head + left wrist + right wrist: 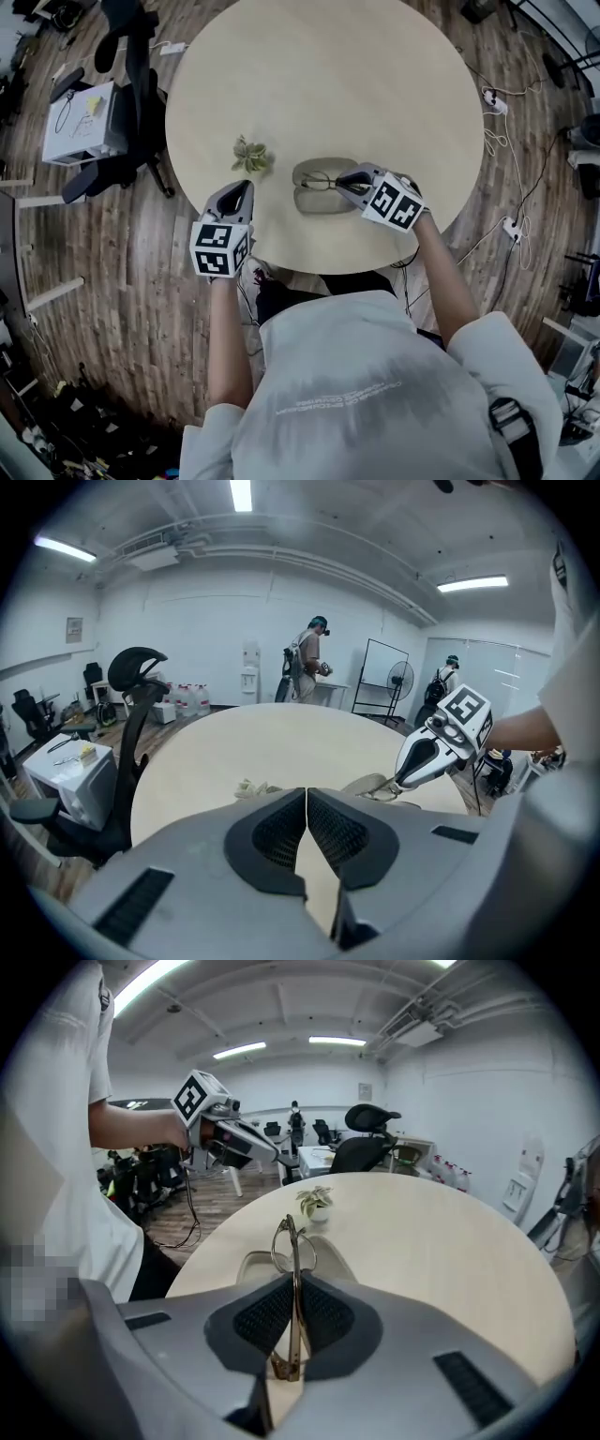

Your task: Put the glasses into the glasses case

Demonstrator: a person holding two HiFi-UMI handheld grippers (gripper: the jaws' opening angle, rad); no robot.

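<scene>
Gold wire-framed glasses [292,1241] are clamped in the right gripper [293,1312] over an open beige oval case [317,201]. The left gripper [307,822] has its jaws closed on nothing.

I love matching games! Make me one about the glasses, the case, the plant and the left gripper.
Things:
1 glasses
2 glasses case
3 plant
4 left gripper

Places or states:
A shut, nothing in it
B lying open on the table
C pinched in the right gripper
D standing beside the case

Pairs: 1-C, 2-B, 3-D, 4-A.
</scene>
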